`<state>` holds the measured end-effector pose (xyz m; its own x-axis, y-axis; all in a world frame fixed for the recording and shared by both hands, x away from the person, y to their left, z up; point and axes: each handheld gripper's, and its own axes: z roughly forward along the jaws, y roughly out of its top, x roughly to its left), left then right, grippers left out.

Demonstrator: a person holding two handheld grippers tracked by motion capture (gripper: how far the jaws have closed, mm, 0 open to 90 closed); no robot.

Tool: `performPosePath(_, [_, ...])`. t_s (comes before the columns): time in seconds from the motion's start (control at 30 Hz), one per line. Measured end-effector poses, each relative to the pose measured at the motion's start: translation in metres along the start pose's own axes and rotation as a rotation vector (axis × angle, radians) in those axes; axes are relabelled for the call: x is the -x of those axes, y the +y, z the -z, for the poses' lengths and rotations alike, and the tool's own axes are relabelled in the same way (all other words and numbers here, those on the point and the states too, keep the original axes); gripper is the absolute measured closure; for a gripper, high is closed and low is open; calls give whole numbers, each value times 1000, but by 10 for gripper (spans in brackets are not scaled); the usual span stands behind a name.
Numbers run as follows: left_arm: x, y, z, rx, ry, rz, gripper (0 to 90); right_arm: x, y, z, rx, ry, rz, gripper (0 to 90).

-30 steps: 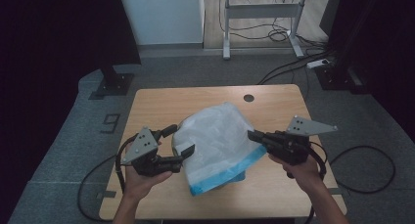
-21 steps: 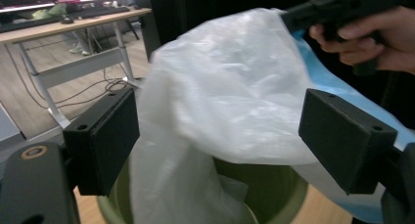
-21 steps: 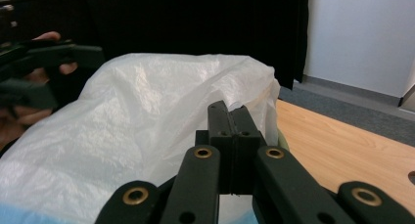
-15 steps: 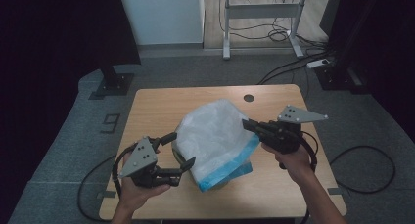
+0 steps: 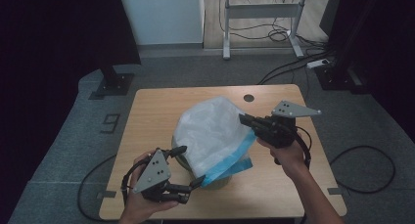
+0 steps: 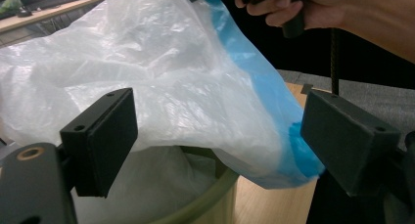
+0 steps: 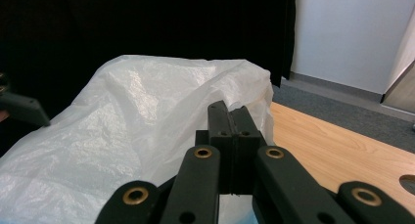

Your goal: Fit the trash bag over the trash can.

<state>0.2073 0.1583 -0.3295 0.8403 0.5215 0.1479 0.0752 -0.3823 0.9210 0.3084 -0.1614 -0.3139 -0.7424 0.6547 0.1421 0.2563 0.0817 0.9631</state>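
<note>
Wooden table [image 5: 147, 111] stands on grey floor [image 5: 73, 150]. A round cable hole [image 5: 249, 98] sits near its far edge. Beyond: metal desk frame [image 5: 262, 11], loose cables [image 5: 284, 35], power strip [image 5: 318, 63].

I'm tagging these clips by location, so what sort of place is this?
Probably a lab or recording studio: a lone wooden table on grey carpet, black curtains around it, and loose cables across the floor.

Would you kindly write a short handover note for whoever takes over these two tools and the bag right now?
Right tool: shut on the plastic bag, holding its edge up.
Left tool: open, jaws just widened, nothing pinched; the bag's blue hem hangs between them.
Green bin stands on the table under the bag.
Done: bag draped over the bin, partly inside.
Left: probably grip the near hem and pull it down around the rim.
</note>
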Motion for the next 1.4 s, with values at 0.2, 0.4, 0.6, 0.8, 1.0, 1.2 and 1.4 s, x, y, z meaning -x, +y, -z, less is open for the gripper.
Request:
performPosePath(0.2, [11, 0, 2, 2, -3, -10, 101, 0, 3, -2, 4, -7, -6, 893])
performPosePath(0.4, [15, -5, -5, -22, 25, 7, 39, 0, 5, -7, 0, -11, -16, 893])
performPosePath(0.6, [9, -8, -13, -43, 49, 29, 14, -1, 6, -10, -5, -9, -22, 893])
performPosePath(0.8, [-4, -12, -27, -94, 45, 56, 12, -1, 5, -13, -15, -11, -30, 893])
performPosePath(1.0, [-13, -13, -31, -87, 58, 77, 25, 1, 3, -13, -17, -10, -35, 893])
performPosePath(1.2, [-16, -12, -31, -82, 58, 80, 73, 3, 2, -12, -13, -5, -52, 893])
performPosePath(1.4, [-19, -16, -34, -88, 49, 78, 229, 4, 3, -12, -6, 2, -58, 893])
